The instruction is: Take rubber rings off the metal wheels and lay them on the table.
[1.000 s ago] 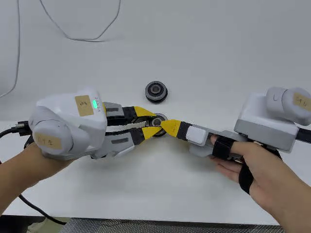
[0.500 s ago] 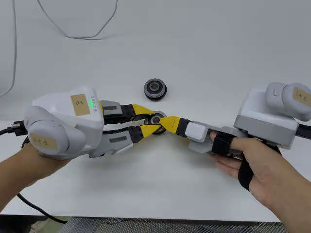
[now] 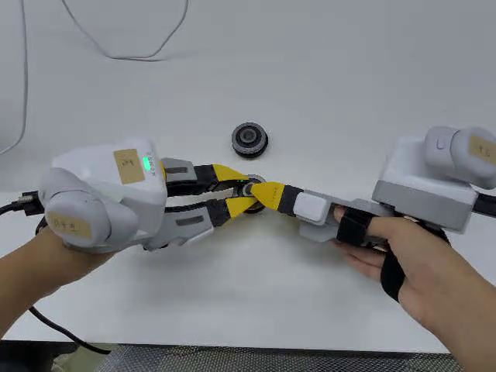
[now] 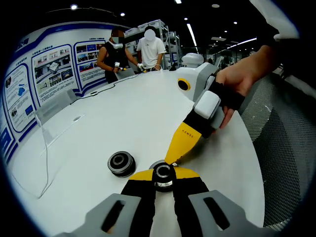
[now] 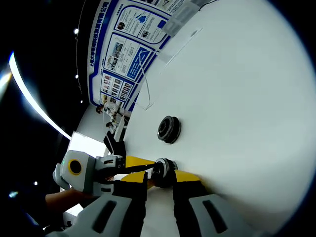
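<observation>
- Gripping from the left of the head view: left tool point(image 3: 239, 191), jaws a little apart and closed on a wheel point(image 3: 250, 191) at mid-frame.
- Right tool point(image 5: 162, 177): enters from the right of the head view, with yellow tips pinched on the same wheel from the opposite side. In the right gripper view the wheel sits between the tips at bottom centre.
- Wheel: held low over the white surface point(image 3: 325, 93); I cannot tell if it touches.
- Second wheel point(image 3: 249, 139): lies flat on the surface, above the held one in the head view, near but apart. A black ring point(image 4: 110, 166) sits round its rim.
- Cable point(image 3: 112, 56): thin, looping across the upper left of the surface.
- Two people point(image 4: 148, 49): standing at the far end, upper part of the left gripper view.
</observation>
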Action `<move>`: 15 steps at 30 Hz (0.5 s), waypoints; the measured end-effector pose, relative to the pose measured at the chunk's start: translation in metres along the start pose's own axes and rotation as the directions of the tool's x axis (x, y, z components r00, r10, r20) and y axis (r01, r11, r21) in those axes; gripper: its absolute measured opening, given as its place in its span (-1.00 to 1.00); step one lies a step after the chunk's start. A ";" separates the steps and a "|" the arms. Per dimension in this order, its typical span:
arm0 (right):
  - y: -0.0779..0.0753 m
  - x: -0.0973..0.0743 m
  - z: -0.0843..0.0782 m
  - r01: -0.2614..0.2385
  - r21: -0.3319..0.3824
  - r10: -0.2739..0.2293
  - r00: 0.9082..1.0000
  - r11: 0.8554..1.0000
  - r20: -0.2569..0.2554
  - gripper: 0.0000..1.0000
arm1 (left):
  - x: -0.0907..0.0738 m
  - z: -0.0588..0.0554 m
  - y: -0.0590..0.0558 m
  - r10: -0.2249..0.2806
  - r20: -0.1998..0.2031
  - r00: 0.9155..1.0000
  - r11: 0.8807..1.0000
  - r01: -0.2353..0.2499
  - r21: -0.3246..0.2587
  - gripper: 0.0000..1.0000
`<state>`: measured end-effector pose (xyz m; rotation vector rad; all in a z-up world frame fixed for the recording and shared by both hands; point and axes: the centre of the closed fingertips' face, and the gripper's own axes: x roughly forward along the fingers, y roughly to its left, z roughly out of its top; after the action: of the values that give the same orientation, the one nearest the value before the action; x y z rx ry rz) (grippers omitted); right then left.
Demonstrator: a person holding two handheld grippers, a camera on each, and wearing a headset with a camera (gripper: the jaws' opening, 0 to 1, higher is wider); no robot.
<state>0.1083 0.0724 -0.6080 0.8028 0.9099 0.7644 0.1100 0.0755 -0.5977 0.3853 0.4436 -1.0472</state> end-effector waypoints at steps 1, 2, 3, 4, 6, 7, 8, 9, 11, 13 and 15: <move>0.000 -0.001 0.000 -0.002 -0.001 0.002 1.000 1.000 0.000 -0.57 | 0.000 0.000 0.000 0.001 0.000 1.000 1.000 -0.001 0.000 -0.75; 0.001 -0.001 -0.001 -0.004 -0.001 0.004 1.000 1.000 0.000 -0.57 | 0.000 0.000 0.000 0.001 0.000 1.000 1.000 -0.001 -0.001 -0.75; 0.001 -0.002 -0.001 -0.007 -0.002 0.007 1.000 1.000 0.000 -0.57 | 0.000 0.000 0.000 0.001 0.000 1.000 1.000 -0.001 -0.001 -0.75; 0.001 -0.002 -0.001 -0.009 -0.002 0.009 1.000 1.000 0.000 -0.57 | 0.000 0.000 0.000 0.000 -0.001 1.000 1.000 0.000 0.000 -0.75; 0.001 -0.003 -0.001 -0.012 0.001 0.012 1.000 1.000 0.002 -0.57 | 0.000 0.000 0.000 0.000 0.000 1.000 1.000 0.000 -0.001 -0.75; 0.001 -0.004 -0.001 -0.013 0.003 0.013 1.000 1.000 0.004 -0.57 | 0.000 0.000 0.000 0.000 -0.001 1.000 1.000 0.000 -0.001 -0.75; 0.001 -0.004 -0.001 -0.014 0.004 0.014 1.000 1.000 0.005 -0.57 | 0.000 0.000 0.000 0.000 -0.001 1.000 1.000 0.000 -0.001 -0.75; 0.001 -0.005 -0.001 -0.015 0.005 0.015 1.000 1.000 0.007 -0.57 | 0.000 -0.001 0.001 0.000 -0.002 1.000 1.000 0.000 -0.001 -0.75; 0.001 -0.006 -0.001 -0.015 0.004 0.014 1.000 1.000 0.011 -0.58 | 0.000 -0.001 0.001 0.000 -0.002 1.000 1.000 0.000 -0.001 -0.75; 0.001 -0.007 0.000 -0.013 0.000 0.013 1.000 1.000 0.014 -0.59 | 0.000 -0.001 0.001 0.001 -0.002 1.000 1.000 -0.001 -0.001 -0.75; 0.001 -0.008 0.000 -0.014 0.001 0.014 1.000 1.000 0.016 -0.59 | 0.000 -0.001 0.001 0.001 -0.003 1.000 1.000 -0.001 -0.001 -0.75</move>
<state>0.1048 0.0662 -0.6047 0.8154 0.8913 0.7686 0.1108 0.0762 -0.5985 0.3859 0.4464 -1.0461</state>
